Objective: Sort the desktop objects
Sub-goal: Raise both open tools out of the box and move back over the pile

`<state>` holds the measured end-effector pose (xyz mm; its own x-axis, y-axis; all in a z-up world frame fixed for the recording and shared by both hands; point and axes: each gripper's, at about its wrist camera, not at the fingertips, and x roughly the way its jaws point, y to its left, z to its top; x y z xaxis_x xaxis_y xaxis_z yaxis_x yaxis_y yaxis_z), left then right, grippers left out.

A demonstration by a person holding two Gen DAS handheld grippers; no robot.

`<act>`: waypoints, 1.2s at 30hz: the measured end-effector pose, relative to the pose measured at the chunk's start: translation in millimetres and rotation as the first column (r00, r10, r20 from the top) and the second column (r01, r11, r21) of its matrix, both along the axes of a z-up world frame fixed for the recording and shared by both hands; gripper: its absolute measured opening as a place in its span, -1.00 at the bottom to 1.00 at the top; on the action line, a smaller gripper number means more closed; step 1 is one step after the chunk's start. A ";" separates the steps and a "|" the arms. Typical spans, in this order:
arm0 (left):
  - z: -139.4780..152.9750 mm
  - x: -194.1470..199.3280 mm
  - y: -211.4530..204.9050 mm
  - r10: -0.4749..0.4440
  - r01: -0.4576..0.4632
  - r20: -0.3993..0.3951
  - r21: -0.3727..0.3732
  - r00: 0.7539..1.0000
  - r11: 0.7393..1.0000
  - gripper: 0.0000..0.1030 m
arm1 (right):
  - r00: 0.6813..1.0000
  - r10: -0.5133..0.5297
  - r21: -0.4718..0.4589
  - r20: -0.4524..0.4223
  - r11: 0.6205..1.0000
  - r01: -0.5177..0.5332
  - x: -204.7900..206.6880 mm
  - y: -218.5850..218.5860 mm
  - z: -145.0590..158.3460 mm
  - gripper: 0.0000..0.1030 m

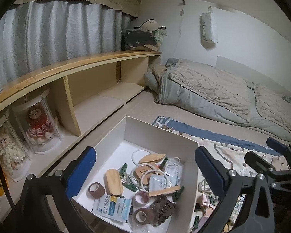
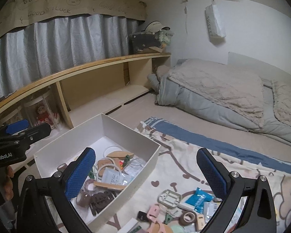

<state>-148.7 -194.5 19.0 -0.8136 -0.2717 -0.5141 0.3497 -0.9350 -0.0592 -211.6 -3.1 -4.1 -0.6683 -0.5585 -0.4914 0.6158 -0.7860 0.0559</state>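
A white open box (image 1: 157,131) (image 2: 126,129) lies on the bed and holds several small items: wooden pieces (image 1: 114,182), brown tape rolls (image 1: 96,189), white rings, green clips, sachets (image 1: 114,208). My left gripper (image 1: 145,170) hangs open and empty above the box. My right gripper (image 2: 145,171) is open and empty over the box's right wall. More loose items lie on the patterned blanket to the right of the box: a blue packet (image 2: 198,199), a tape roll (image 2: 188,217), a pale frame (image 2: 169,198), pink pieces (image 2: 154,212).
A wooden shelf (image 1: 71,68) with dolls in clear cases (image 1: 38,122) runs along the left. A folded grey quilt (image 1: 213,95) lies at the back right. The right gripper shows at the right edge of the left wrist view (image 1: 281,155).
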 end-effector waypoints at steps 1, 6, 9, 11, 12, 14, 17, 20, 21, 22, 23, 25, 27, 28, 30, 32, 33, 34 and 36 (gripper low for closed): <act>0.7 -0.7 1.4 -0.007 0.008 -0.001 0.003 1.000 1.000 0.99 | 1.000 -0.012 0.006 -0.008 1.000 0.012 1.9 3.2 2.2 1.00; 2.8 -1.9 15.0 -0.044 0.044 -0.004 0.016 0.999 0.999 0.99 | 0.997 -0.063 0.005 -0.037 0.998 0.063 7.8 24.5 15.0 1.00; 4.3 -3.4 25.4 -0.065 0.065 -0.004 0.006 0.998 0.998 0.99 | 0.995 -0.091 0.003 -0.043 0.996 0.091 10.5 38.2 20.8 1.00; 5.2 -4.6 33.7 -0.085 0.085 -0.005 -0.001 0.996 0.996 0.99 | 0.992 -0.111 0.010 -0.052 0.994 0.112 13.5 47.9 22.8 1.00; 5.5 -5.3 35.6 -0.096 0.096 -0.004 -0.001 0.995 0.995 0.99 | 0.992 -0.117 0.013 -0.054 0.993 0.118 14.4 50.4 23.1 1.00; 5.5 -6.2 41.6 -0.118 0.118 0.000 0.003 0.993 0.993 0.99 | 0.988 -0.141 0.018 -0.059 0.990 0.142 17.7 61.2 23.6 1.00; 5.1 -8.5 53.3 -0.149 0.149 0.005 0.003 0.989 0.989 0.99 | 0.983 -0.176 0.023 -0.055 0.984 0.177 19.4 76.9 21.1 1.00; 5.0 -9.2 63.0 -0.170 0.170 0.002 -0.002 0.985 0.985 0.99 | 0.975 -0.217 0.006 -0.055 0.976 0.218 20.5 94.4 19.3 1.00; 5.2 -9.4 65.2 -0.174 0.174 0.001 -0.002 0.985 0.985 0.99 | 0.971 -0.236 0.001 -0.051 0.972 0.236 20.3 102.1 18.9 1.00; 5.2 -10.0 68.1 -0.178 0.178 -0.002 -0.003 0.984 0.984 0.99 | 0.968 -0.245 -0.001 -0.050 0.969 0.246 20.5 106.2 19.0 1.00; 5.8 -10.1 71.0 -0.181 0.181 -0.009 -0.001 0.983 0.983 0.99 | 0.964 -0.261 -0.006 -0.050 0.965 0.261 20.7 113.6 19.3 1.00; 6.2 -10.3 75.0 -0.189 0.189 -0.015 0.002 0.982 0.982 0.99 | 0.958 -0.281 -0.016 -0.051 0.960 0.281 22.2 124.2 20.1 1.00; 5.7 -11.2 78.9 -0.203 0.203 -0.019 0.008 0.979 0.979 0.99 | 0.954 -0.297 -0.024 -0.045 0.955 0.296 23.5 135.1 19.6 1.00; 5.2 -12.1 81.1 -0.209 0.209 -0.019 0.009 0.978 0.978 0.99 | 0.950 -0.308 -0.025 -0.043 0.951 0.308 24.2 142.0 19.1 1.00; 4.2 -13.9 85.1 -0.219 0.219 -0.014 0.008 0.976 0.976 0.99 | 0.946 -0.322 -0.018 -0.044 0.947 0.322 24.7 149.6 17.4 1.00; 2.5 -15.4 88.5 -0.232 0.232 -0.005 0.006 0.973 0.973 0.99 | 0.939 -0.342 -0.003 -0.049 0.940 0.342 25.7 159.7 15.3 1.00; 1.1 -16.6 90.9 -0.240 0.240 0.001 0.003 0.971 0.971 0.99 | 0.936 -0.348 -0.001 -0.050 0.938 0.348 26.7 162.4 14.1 1.00; 0.2 -17.8 92.9 -0.248 0.248 0.006 -0.001 0.969 0.969 0.99 | 0.934 -0.354 0.003 -0.050 0.935 0.355 28.0 167.1 12.5 1.00; -1.7 -21.2 98.3 -0.261 0.261 0.012 -0.016 0.965 0.965 0.99 | 0.928 -0.368 0.012 -0.049 0.929 0.369 29.7 176.5 8.9 1.00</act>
